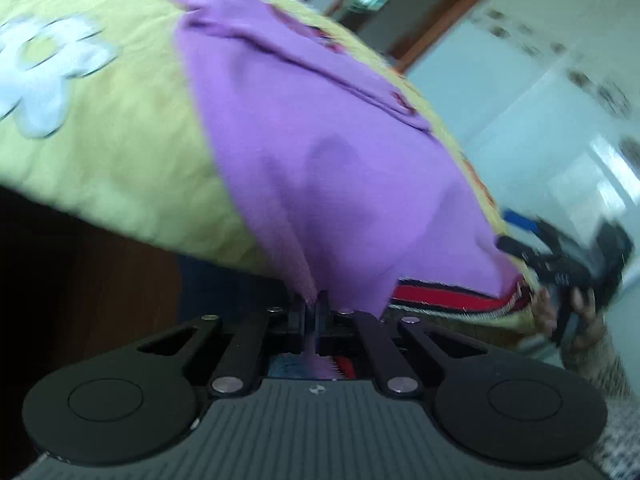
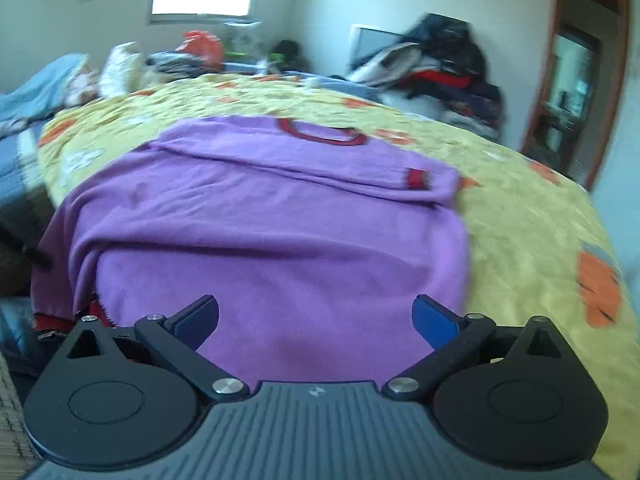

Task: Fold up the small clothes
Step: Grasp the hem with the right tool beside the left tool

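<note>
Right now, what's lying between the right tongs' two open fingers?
Only the purple sweater, spread on the yellow bedspread; the right tongs are open over its near edge, in the right wrist view.

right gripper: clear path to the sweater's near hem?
Probably yes. The right gripper is open with its jaws spread over the purple sweater, nothing between them and the cloth. The left gripper already pinches the hem farther along.

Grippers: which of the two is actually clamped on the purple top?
The left gripper: its jaws are shut on the purple top near its hem. The right gripper hovers open over it.
</note>
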The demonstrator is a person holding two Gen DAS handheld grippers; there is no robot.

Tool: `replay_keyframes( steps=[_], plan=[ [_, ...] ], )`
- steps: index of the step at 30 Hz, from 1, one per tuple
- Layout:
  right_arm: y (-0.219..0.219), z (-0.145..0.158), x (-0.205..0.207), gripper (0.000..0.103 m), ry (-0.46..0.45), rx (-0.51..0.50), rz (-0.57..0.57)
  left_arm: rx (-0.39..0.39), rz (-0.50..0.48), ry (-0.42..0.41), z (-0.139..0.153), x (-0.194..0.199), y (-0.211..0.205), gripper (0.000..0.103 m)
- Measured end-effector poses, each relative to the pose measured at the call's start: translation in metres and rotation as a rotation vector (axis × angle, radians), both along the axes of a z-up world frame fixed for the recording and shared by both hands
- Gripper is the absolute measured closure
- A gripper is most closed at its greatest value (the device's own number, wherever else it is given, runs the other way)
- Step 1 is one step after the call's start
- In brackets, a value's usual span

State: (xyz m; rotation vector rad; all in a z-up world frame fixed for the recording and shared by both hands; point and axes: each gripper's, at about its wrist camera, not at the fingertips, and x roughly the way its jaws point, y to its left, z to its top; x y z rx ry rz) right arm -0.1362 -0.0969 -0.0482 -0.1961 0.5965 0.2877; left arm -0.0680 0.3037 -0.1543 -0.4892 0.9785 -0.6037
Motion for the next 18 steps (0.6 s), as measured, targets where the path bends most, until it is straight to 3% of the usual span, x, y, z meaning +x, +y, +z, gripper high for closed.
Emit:
replay_keyframes(
  steps=[2, 4, 5, 8, 9, 10, 12, 13, 16, 17, 18],
  plan=[
    [-0.013, 0.003, -0.008, 0.0, 0.001, 0.055, -0.041, 0.056, -0.004, 0.017, -0.006, 0.004, -0.005, 0.074],
    [-0.028, 0.004, -0.018, 0.0, -0.011, 0.104, -0.077, 0.047, 0.006, 0.025, -0.011, 0.007, -0.009, 0.025],
    [-0.034, 0.003, -0.021, 0.0, -0.001, 0.122, -0.114, 0.023, 0.006, 0.033, -0.013, 0.009, -0.012, 0.02],
    [-0.05, -0.002, -0.031, 0.0, 0.053, 0.214, -0.143, 0.018, -0.044, -0.004, -0.009, 0.009, -0.027, 0.026],
    [-0.054, -0.004, -0.034, 0.0, 0.069, 0.248, -0.145, 0.034, -0.051, -0.016, -0.007, 0.01, -0.032, 0.034],
    [-0.058, -0.007, -0.036, 0.0, 0.084, 0.272, -0.156, 0.039, -0.076, -0.007, -0.008, 0.011, -0.038, 0.055],
    [-0.063, -0.011, -0.041, 0.0, 0.1, 0.311, -0.17, 0.057, -0.113, 0.007, -0.011, 0.009, -0.049, 0.083],
    [-0.064, -0.013, -0.043, 0.0, 0.106, 0.321, -0.178, 0.07, -0.119, 0.023, -0.012, 0.008, -0.052, 0.087],
    [-0.067, -0.017, -0.051, 0.0, 0.103, 0.345, -0.229, 0.053, -0.122, 0.093, -0.019, 0.008, -0.058, 0.083],
    [-0.068, -0.017, -0.054, 0.0, 0.103, 0.353, -0.248, 0.044, -0.112, 0.112, -0.022, 0.009, -0.059, 0.066],
    [-0.068, -0.018, -0.058, 0.0, 0.098, 0.367, -0.259, 0.018, -0.098, 0.12, -0.023, 0.008, -0.058, 0.056]
  ],
)
